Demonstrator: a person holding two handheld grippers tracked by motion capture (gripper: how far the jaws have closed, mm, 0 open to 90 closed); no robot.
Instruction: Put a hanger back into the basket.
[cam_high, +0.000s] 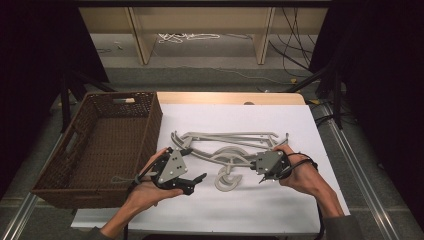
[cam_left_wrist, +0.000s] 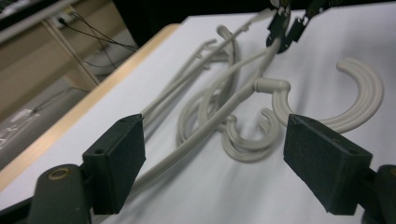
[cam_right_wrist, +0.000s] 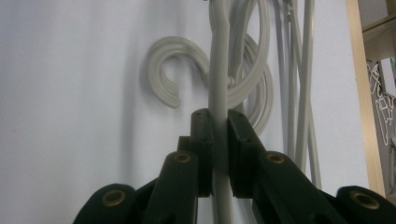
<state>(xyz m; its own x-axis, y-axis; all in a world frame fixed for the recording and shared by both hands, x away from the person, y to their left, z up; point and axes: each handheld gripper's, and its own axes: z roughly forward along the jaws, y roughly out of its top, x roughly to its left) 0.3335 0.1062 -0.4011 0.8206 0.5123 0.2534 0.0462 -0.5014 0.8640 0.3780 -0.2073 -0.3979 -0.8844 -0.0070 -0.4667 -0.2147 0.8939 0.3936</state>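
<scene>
Hangers (cam_high: 225, 147): grey, tangled on the white counter (cam_high: 280, 200) beside the empty basket (cam_high: 100, 145); none binned. Right hand-held gripper (cam_right_wrist: 219, 154) was clamped on one hanger's arm. Left hand-held gripper (cam_left_wrist: 212, 154) was open, holding nothing. Untangling and loading judged outstanding.

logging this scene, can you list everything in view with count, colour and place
hangers: a tangled pile, count unclear, pale grey, middle of the sheet
sheet: one, white, covering the table
table: one, light wood, edge showing beyond the sheet
basket: one, dark brown wicker, left of the sheet
shelf unit: one, light wood, on the floor beyond the table
cables: several, white and black, on the floor beyond the table
left gripper: one, black with grey plate, jaws open, at the pile's left end
right gripper: one, black with grey plate, shut on a hanger arm at the pile's right end
hands: two, one on each gripper
</scene>
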